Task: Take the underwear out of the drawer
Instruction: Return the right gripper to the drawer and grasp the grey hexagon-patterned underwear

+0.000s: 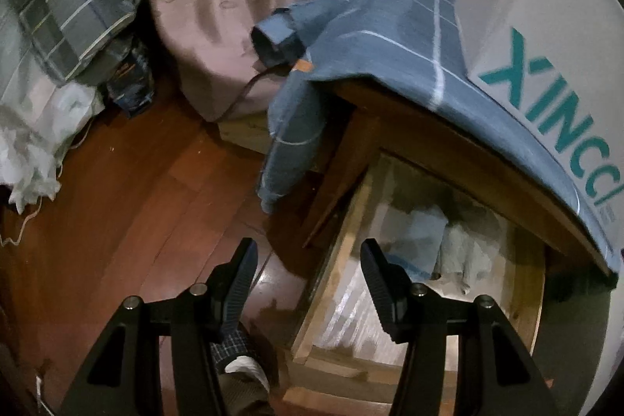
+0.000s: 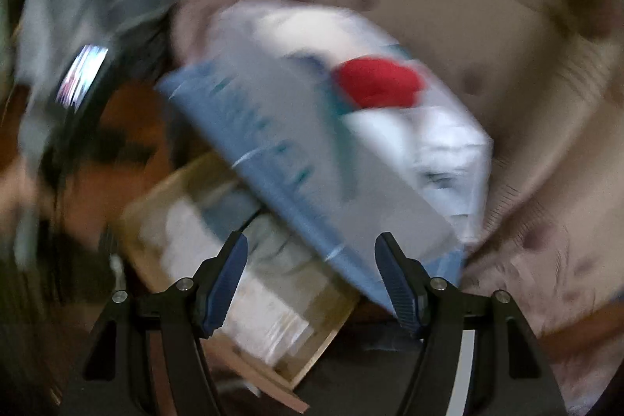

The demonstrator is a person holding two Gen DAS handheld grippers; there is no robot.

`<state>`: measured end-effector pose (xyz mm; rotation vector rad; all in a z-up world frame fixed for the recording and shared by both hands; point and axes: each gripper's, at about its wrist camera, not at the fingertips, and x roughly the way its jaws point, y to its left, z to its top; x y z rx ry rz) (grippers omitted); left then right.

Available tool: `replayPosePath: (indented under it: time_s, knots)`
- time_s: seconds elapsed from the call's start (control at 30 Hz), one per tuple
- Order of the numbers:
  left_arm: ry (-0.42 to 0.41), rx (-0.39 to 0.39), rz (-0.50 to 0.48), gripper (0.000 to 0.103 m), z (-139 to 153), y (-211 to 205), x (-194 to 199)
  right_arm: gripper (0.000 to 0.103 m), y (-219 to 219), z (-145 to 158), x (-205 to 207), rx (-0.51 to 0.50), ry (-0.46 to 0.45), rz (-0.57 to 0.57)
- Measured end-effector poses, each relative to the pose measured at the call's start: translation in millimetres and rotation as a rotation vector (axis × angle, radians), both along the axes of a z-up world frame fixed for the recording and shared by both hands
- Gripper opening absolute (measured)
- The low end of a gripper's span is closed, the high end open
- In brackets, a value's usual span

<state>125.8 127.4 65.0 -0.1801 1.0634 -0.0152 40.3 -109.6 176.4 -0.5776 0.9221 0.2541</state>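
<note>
The open wooden drawer (image 1: 421, 260) serves as the landmark. Inside it, toward the back, lie folded pieces of underwear: a light blue piece (image 1: 417, 240) with a pale grey-white piece (image 1: 468, 252) just beside it. Above the drawer, the nightstand top is draped with a blue checked cloth (image 1: 390, 38), and a white box with teal lettering (image 1: 546, 57) sits on that cloth. The left gripper (image 1: 308, 279) hovers over the drawer's front corner, jaws roughly half open, with nothing between them. The right-wrist view is heavily blurred: the right gripper (image 2: 312, 271) hangs above the drawer (image 2: 241, 283), jaws parted and empty. A red object (image 2: 378, 84) rests on the box (image 2: 351, 143) above the drawer.
</note>
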Motion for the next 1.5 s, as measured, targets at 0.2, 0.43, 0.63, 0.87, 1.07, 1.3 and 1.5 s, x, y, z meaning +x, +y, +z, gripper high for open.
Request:
replayPosePath:
  time_s: [0.2,0.43,0.63,0.87,1.07,1.3,1.5]
  knots:
    - [0.018,-0.045,0.062,0.056,-0.3,20.6,2.5,0.065,34.5,-76.7,12.2,-0.282,0.119,0.207]
    - [0.032,-0.083,0.100,0.056,-0.5,35.1,4.4,0.065,56.8,-145.6,29.6,-0.613,0.234,0.519]
    - [0.033,-0.110,0.118,0.056,0.8,43.3,4.6,0.074,66.8,-204.1,32.2,-0.867,0.299,0.731]
    - [0.049,-0.160,0.121,0.056,0.8,47.6,4.4,0.085,69.2,-242.7,27.4,-0.994,0.373,0.853]
    - [0.061,-0.181,0.113,0.056,0.1,48.6,4.7,0.086,82.0,-252.7,66.1,-0.958,0.404,0.712]
    - [0.077,-0.225,0.131,0.056,-2.5,55.7,4.2,0.087,74.0,-295.9,61.3,-1.168,0.353,0.794]
    - [0.079,-0.229,0.118,0.056,-2.4,54.6,3.3,0.089,59.4,-319.8,63.4,-1.302,0.364,0.856]
